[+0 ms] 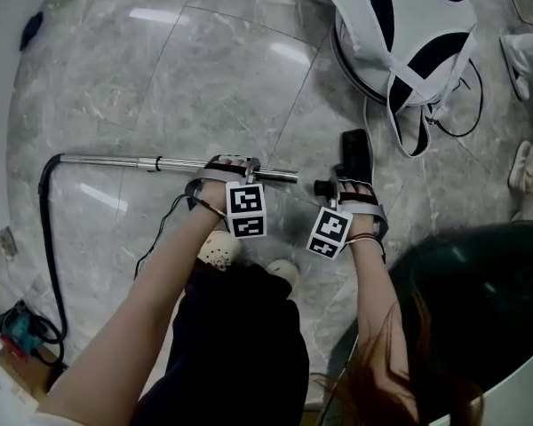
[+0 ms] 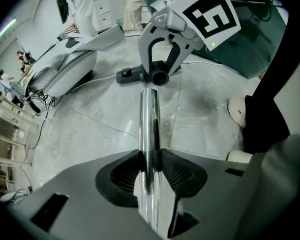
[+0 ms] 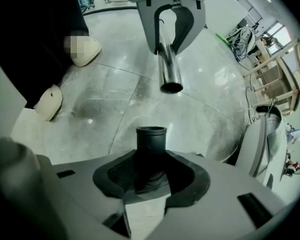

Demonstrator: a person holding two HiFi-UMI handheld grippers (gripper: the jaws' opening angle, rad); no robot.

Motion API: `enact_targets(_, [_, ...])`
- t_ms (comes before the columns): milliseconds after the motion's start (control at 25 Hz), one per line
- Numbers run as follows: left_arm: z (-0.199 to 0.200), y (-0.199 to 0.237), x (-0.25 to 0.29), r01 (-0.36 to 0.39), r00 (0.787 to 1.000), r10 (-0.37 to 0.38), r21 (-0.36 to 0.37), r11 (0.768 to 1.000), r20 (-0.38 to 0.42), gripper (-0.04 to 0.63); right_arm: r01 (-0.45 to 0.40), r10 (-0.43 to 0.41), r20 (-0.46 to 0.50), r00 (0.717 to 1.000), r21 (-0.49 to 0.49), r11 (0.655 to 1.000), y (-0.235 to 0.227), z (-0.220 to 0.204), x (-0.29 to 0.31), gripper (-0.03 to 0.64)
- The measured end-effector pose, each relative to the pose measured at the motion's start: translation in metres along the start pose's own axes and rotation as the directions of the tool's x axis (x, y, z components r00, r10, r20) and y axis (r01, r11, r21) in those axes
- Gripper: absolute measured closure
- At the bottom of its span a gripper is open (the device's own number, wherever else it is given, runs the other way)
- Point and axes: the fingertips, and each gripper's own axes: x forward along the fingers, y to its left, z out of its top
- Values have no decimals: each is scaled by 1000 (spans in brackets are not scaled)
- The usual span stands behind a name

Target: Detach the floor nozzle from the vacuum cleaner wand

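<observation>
A white-and-black casing [image 1: 409, 34] lies beyond on the marble floor [image 1: 204, 69], and a black hose [image 1: 51, 247] trails off left. The wand [image 1: 115, 161] lies flat, left to right, clamped by the left tongs [image 1: 240, 171]. The right tongs [image 1: 338, 187] grip the floor nozzle [image 1: 355, 153], whose neck faces the wand's open end, just apart.

The chrome wand [image 1: 160, 162] stretches level over the floor [image 1: 204, 69], its open end bare; the black floor nozzle [image 1: 355, 155] sits just beyond it, detached.
</observation>
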Motion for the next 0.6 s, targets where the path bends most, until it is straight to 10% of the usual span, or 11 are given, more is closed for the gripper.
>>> enact_targets(440, [-47,24,-19,-47,995,31,-165,985,-99,369,14,11,-61,998,390,921,-6,-43,-14,370])
enact_targets(600, [-50,-2,-46,-13,993,-7,-168,986,-121,325,-19,49,-68,996,394,919,16,-43,-42,367])
